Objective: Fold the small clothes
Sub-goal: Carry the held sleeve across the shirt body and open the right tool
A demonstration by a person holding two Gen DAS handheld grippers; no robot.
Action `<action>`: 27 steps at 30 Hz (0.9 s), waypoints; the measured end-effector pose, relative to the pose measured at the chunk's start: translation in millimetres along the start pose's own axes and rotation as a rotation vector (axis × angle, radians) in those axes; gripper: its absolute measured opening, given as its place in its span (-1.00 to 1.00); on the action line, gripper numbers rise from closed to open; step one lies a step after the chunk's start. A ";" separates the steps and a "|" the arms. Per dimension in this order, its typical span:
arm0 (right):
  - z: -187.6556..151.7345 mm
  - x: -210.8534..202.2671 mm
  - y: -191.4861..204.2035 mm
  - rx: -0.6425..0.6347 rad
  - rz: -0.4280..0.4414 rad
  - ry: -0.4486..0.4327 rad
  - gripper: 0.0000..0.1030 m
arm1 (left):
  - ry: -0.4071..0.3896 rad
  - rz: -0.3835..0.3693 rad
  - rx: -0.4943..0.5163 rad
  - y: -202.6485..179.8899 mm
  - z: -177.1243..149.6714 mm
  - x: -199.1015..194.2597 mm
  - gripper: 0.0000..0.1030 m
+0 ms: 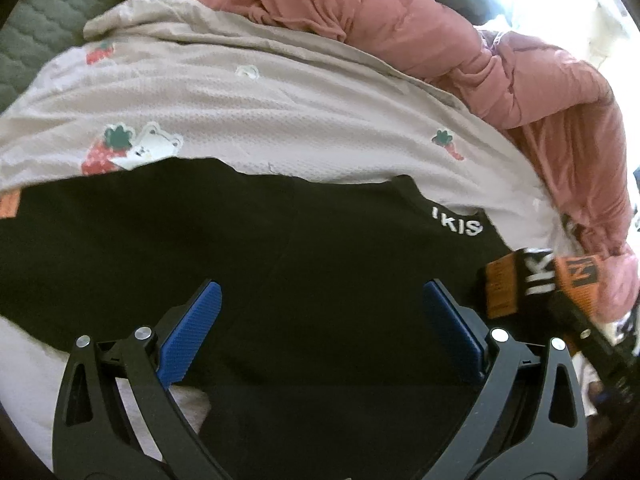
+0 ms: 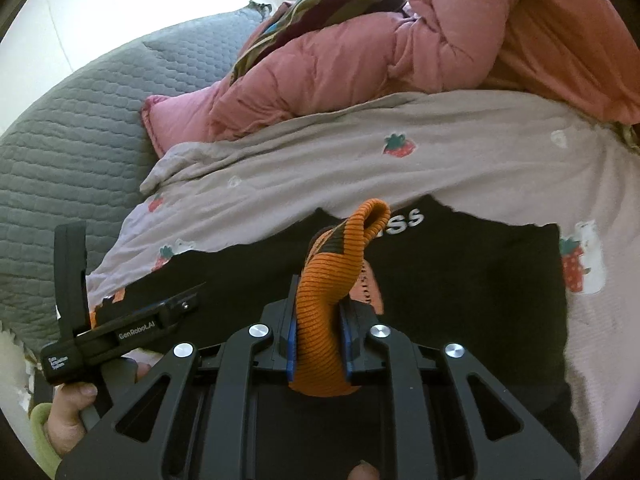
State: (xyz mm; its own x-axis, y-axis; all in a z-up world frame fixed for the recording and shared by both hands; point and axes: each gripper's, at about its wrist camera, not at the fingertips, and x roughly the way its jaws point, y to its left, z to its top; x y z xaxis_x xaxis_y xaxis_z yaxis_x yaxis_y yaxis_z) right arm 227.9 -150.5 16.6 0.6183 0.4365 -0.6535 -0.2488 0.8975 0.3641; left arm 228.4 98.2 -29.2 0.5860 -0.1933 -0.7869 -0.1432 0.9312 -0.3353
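1. The black garment lies spread flat on the strawberry-print sheet of the bed. Its white lettering is cut off by a fold, so the full word cannot be read in either view.
2. The left tool hovers over the black garment with its blue pads standing wide apart. Nothing lies between them. Whether the fingertips touch the cloth cannot be told.
3. The right tool is clamped on the orange ribbed cuff of the garment. The jaws stand nearly closed, with the knit bunched between the blue pads. The cuff rises above the pads and curls over at its top.
4. The part of the cuff below the pads is hidden behind the right tool body. How the cuff joins the sleeve cannot be seen.
5. In the left wrist view the orange-and-black striped band appears at the right edge, partly cut off by the lens rim, with the right tool blurred beside it.
6. In the right wrist view the left tool lies low at the left, seen side-on; its pads are not visible there. A hand grips its handle, partly out of frame.
7. A pink quilt is heaped behind the sheet. A grey quilted cover lies to the left. A striped fabric atop the quilt is too bunched to identify.
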 end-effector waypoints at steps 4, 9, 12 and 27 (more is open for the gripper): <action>-4.2 3.4 5.1 -0.008 0.013 0.013 -0.61 | 0.011 -0.062 -0.036 4.6 0.2 0.8 0.83; -6.4 -1.3 2.1 -0.005 0.019 0.009 -0.45 | 0.023 -0.129 -0.063 6.1 -0.4 1.6 0.83; -7.3 -3.1 -1.3 0.002 0.010 0.007 -0.42 | 0.040 -0.146 -0.069 5.2 -1.8 5.7 0.83; -11.1 -25.5 -44.2 0.079 -0.071 -0.038 -0.24 | 0.124 -0.088 -0.001 -3.6 -16.3 30.6 0.82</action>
State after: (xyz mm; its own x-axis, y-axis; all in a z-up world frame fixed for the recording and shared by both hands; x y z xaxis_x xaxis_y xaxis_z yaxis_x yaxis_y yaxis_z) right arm 214.9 -200.6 9.9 0.6607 0.3680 -0.6542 -0.1444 0.9176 0.3703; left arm 233.9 83.9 -60.6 0.4934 -0.3106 -0.8124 -0.0968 0.9087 -0.4062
